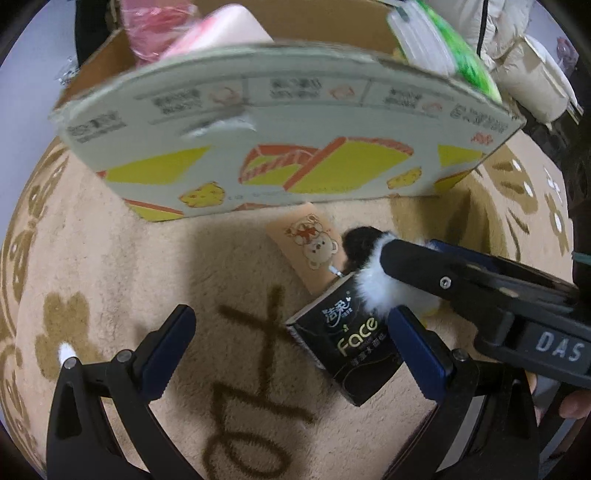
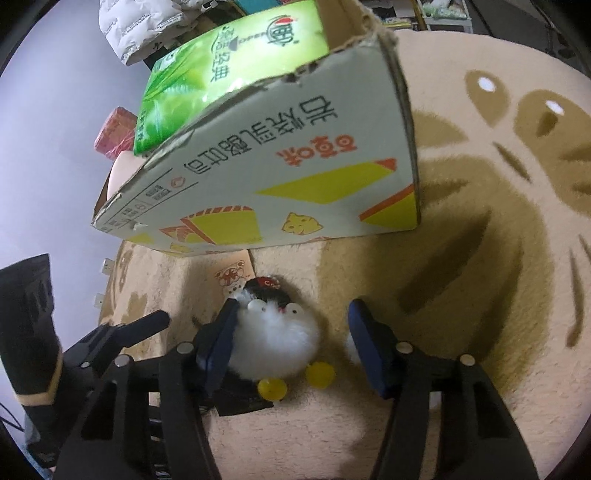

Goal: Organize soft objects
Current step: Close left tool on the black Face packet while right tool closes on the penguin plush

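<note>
A fluffy white plush penguin (image 2: 275, 338) with a black head and yellow feet lies on the beige rug between the fingers of my open right gripper (image 2: 293, 341); the left finger touches it. In the left wrist view the plush (image 1: 373, 284) shows partly under that gripper. A black "Face" tissue pack (image 1: 347, 347) lies beside the plush, by the right finger of my open, empty left gripper (image 1: 295, 350). A tan bear-print tissue pack (image 1: 308, 245) lies just beyond. A cardboard box (image 1: 280, 147) stands behind, holding a green tissue pack (image 2: 221, 70) and pink packs (image 1: 221, 33).
The beige rug (image 1: 110, 258) with brown patterns covers the floor. A white padded jacket (image 2: 140, 26) lies behind the box. A dark object (image 2: 26, 314) stands at the left edge of the right wrist view.
</note>
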Motion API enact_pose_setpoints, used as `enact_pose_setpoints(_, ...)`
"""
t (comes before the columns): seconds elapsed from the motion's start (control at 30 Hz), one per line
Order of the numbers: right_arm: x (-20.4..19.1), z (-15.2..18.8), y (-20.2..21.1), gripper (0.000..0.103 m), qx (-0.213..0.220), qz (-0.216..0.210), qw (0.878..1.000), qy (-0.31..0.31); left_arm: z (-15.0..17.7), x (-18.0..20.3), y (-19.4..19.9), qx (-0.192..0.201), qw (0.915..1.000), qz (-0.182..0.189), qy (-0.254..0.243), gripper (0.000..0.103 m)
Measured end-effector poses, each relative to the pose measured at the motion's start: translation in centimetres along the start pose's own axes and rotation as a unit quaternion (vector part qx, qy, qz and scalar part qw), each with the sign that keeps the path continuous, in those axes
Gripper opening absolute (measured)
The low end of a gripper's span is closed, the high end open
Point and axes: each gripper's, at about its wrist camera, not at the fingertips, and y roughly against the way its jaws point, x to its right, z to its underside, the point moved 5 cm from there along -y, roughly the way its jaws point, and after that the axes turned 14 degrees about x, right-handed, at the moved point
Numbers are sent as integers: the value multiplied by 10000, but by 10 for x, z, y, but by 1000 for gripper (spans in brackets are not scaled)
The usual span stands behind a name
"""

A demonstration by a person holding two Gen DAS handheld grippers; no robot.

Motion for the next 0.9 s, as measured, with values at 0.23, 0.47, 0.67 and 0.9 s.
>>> enact_pose_setpoints(0.23, 2, 4, -2, 64, -55, -88, 9999, -104, 5, 4, -18, -229, 9996, 178, 31, 103)
enact_pose_setpoints(0.47, 9, 1, 2, 64, -54, -146, 9997, -203, 5, 15, -29, -213, 9994, 177, -206, 103)
enact_pose_setpoints(0.67, 5, 2, 1, 65, -69, -89, 9999, -62, 12, 34, -39, -284, 9985, -31, -475, 103)
enact_pose_setpoints(0.9, 1, 4, 0, 68, -53, -104, 9999, 35, 17, 32, -35, -332, 9981, -16, -513, 73)
